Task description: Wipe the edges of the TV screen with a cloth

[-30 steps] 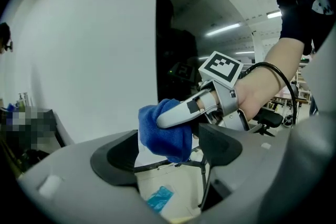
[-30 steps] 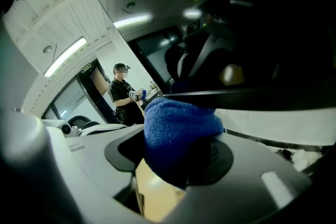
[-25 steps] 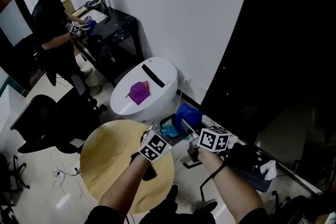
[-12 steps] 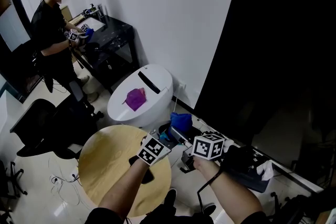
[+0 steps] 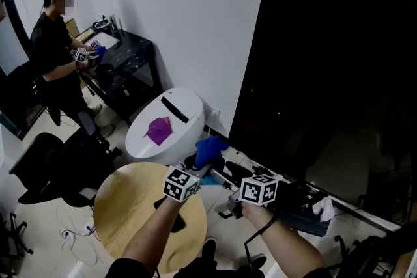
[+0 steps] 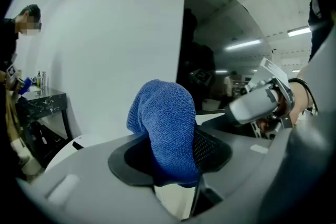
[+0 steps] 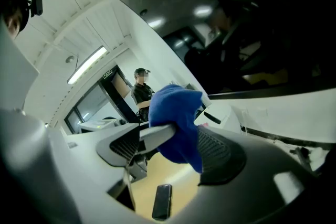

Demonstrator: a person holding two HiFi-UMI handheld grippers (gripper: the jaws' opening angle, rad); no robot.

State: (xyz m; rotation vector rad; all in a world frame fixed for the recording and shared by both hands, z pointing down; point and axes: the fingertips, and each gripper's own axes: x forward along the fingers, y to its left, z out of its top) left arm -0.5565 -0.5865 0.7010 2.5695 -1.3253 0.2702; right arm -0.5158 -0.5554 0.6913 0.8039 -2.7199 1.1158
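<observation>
A blue cloth (image 5: 210,148) is bunched between my two grippers, low in front of the big black TV screen (image 5: 339,62). My left gripper (image 5: 201,167) is shut on the cloth (image 6: 165,134), which bulges up out of its jaws. The jaws of my right gripper (image 5: 219,175) are opening and stand wide on either side of the cloth (image 7: 176,123); its pads do not squeeze it. A grey finger of the left gripper (image 7: 155,135) crosses between the right jaws. In the left gripper view, the right gripper (image 6: 257,102) sits close at the right.
A round wooden table (image 5: 130,205) lies below my arms, with a dark phone (image 7: 161,200) on it. A white oval unit (image 5: 171,115) carrying a purple cloth (image 5: 158,129) stands by the wall. Another person (image 5: 55,55) works at a black table (image 5: 127,55) far left.
The cloth has passed from the right gripper to the left: the left jaws closed on it and the right jaws came apart. The cloth sits a little higher, and the TV fills more of the view.
</observation>
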